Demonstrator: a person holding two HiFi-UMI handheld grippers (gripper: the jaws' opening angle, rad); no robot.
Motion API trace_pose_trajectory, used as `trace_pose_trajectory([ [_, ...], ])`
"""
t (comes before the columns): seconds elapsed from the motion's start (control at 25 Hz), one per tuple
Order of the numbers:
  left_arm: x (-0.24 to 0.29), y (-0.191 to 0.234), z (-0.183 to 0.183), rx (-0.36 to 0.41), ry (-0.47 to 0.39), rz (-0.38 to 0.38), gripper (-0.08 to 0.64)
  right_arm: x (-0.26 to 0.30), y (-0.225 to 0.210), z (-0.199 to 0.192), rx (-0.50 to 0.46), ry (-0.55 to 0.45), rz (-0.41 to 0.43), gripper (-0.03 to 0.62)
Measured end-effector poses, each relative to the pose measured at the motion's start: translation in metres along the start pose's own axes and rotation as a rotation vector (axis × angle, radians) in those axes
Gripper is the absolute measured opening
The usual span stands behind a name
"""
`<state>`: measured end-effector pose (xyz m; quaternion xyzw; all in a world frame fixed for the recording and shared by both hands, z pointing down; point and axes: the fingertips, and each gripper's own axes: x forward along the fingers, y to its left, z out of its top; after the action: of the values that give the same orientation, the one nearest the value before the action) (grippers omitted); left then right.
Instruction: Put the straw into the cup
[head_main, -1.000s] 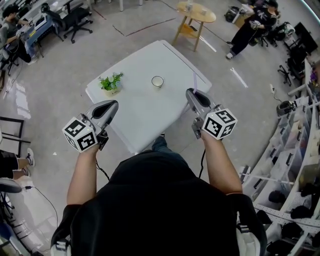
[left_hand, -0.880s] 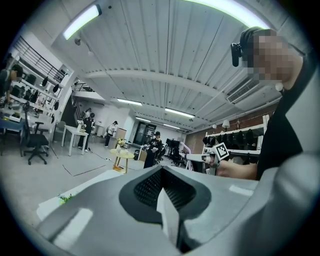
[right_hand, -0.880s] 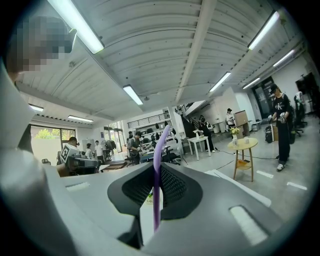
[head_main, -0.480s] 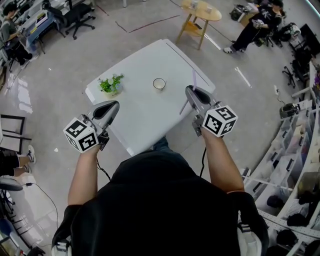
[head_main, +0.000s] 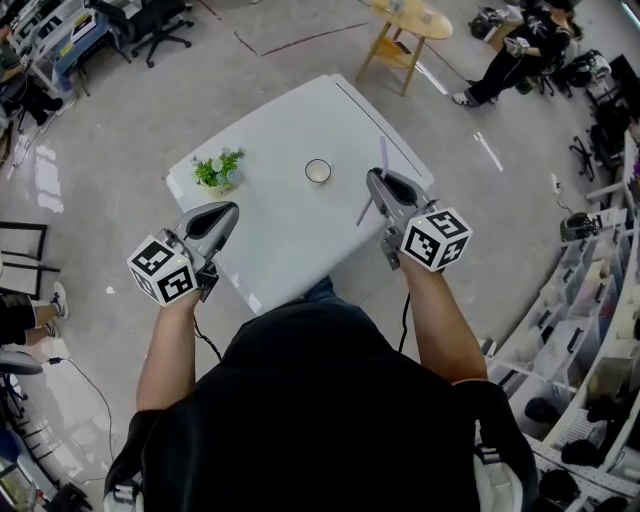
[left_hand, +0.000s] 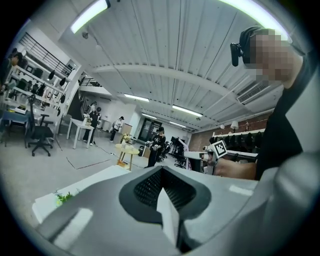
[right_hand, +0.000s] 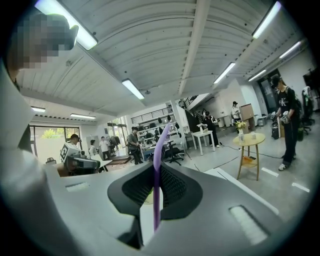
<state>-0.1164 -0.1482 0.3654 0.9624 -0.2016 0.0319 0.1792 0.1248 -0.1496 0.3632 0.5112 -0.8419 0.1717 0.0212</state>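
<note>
A small white cup (head_main: 318, 171) stands upright near the middle of the white table (head_main: 285, 235). My right gripper (head_main: 372, 180) is over the table's right side, a short way right of the cup. It is shut on a purple straw (head_main: 381, 152) that rises above the jaws and pokes out below them. In the right gripper view the straw (right_hand: 157, 165) stands nearly upright between the closed jaws of that gripper (right_hand: 156, 172). My left gripper (head_main: 228, 208) hovers at the table's near-left edge with its jaws together and nothing in them, as the left gripper view (left_hand: 164, 175) also shows.
A small potted green plant (head_main: 220, 170) sits on the table's left part. A round wooden side table (head_main: 410, 20) stands beyond the far corner. A seated person (head_main: 510, 50) is at the far right, office chairs (head_main: 150, 20) are at the far left, and shelving (head_main: 600, 330) runs along the right.
My right gripper, still holding the straw, has shifted inward over the table and a little closer to the cup. My left gripper has come nearer the table's edge.
</note>
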Motion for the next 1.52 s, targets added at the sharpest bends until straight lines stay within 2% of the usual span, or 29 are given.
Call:
trace_pose_trajectory([
  [1.52, 0.057, 0.084, -0.034, -0.116, 0.090, 0.099, 0.000, 0.122, -0.084, -0.041, 0.078, 0.123, 0.051, 0.054],
])
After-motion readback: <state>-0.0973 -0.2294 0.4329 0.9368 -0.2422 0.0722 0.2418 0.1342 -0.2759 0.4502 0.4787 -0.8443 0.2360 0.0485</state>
